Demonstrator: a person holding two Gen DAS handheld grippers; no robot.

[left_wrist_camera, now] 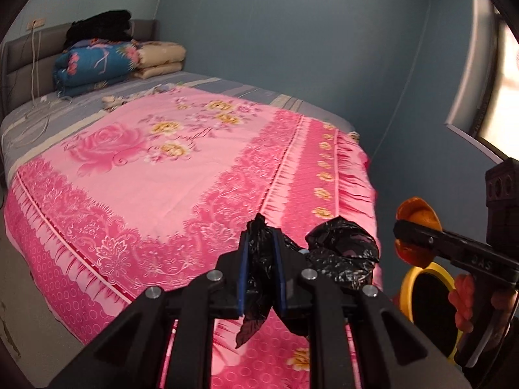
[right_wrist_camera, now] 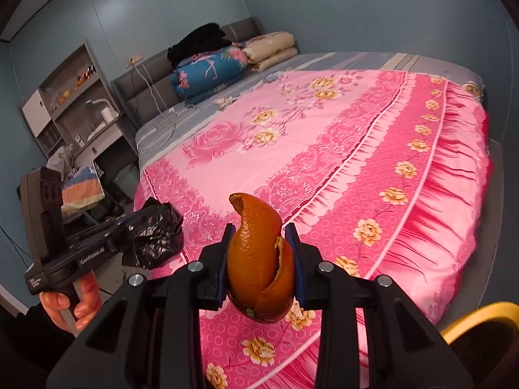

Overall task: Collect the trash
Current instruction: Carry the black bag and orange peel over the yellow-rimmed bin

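Note:
My left gripper [left_wrist_camera: 261, 236] is shut on a crumpled black plastic bag [left_wrist_camera: 340, 253], which hangs to its right above the bed's near corner; the bag also shows in the right wrist view [right_wrist_camera: 152, 236]. My right gripper [right_wrist_camera: 261, 230] is shut on a curled orange peel [right_wrist_camera: 259, 259], held above the pink bedspread. In the left wrist view the peel [left_wrist_camera: 416, 217] sits in the right gripper at the right edge, above a yellow-rimmed bin [left_wrist_camera: 431, 304]. The bin's rim also shows at the lower right of the right wrist view [right_wrist_camera: 480, 317].
A bed with a pink floral spread [left_wrist_camera: 181, 175] fills both views. Folded quilts [left_wrist_camera: 97, 61] and black clothing are stacked at the headboard, with white cables nearby. A shelf unit and desk [right_wrist_camera: 71, 103] stand left of the bed. A window [left_wrist_camera: 499, 90] is at right.

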